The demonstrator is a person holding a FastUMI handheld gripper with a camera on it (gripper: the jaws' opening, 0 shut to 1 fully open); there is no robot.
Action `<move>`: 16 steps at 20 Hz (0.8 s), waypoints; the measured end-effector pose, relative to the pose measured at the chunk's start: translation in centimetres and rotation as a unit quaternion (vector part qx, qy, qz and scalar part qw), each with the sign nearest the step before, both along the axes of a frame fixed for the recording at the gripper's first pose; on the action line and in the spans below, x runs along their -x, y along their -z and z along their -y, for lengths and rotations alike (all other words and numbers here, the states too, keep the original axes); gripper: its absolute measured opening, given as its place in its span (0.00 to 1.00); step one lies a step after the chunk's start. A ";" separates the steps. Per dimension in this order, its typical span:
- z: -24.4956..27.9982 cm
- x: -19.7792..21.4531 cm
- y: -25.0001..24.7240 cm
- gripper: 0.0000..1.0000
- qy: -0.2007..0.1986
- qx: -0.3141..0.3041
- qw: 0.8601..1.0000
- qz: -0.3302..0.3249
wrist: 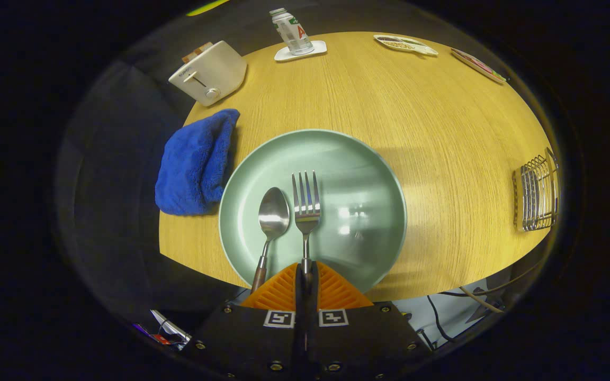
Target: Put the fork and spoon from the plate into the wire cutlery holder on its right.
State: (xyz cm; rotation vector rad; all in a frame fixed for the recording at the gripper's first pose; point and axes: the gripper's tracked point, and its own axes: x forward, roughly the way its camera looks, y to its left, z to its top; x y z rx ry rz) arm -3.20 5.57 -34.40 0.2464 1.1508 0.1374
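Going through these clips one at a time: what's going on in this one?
A person is working a handheld gripper over a green plate on a wooden table. Its fingers are closed on the handle of the fork, which still lies on the plate. The spoon lies beside the fork, untouched. The wire cutlery holder stands off to the right of the plate. A blue cloth lies left of the plate, with a toaster beyond it.

A round wooden table (389,106) carries a green plate (368,174) just ahead of the fingers, a blue towel (194,164) to its left, a white toaster (209,74), a bottle (290,30) on a coaster (313,50) far beyond, and a wire cutlery holder (537,193) off right.
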 end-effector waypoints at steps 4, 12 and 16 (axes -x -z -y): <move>1.7 -0.6 -1.9 0.02 0.021 -0.005 0.999 0.023; 9.3 -1.1 -6.1 0.02 0.125 -0.020 0.990 0.068; 13.6 -0.1 -7.4 0.02 0.187 -0.029 0.978 0.086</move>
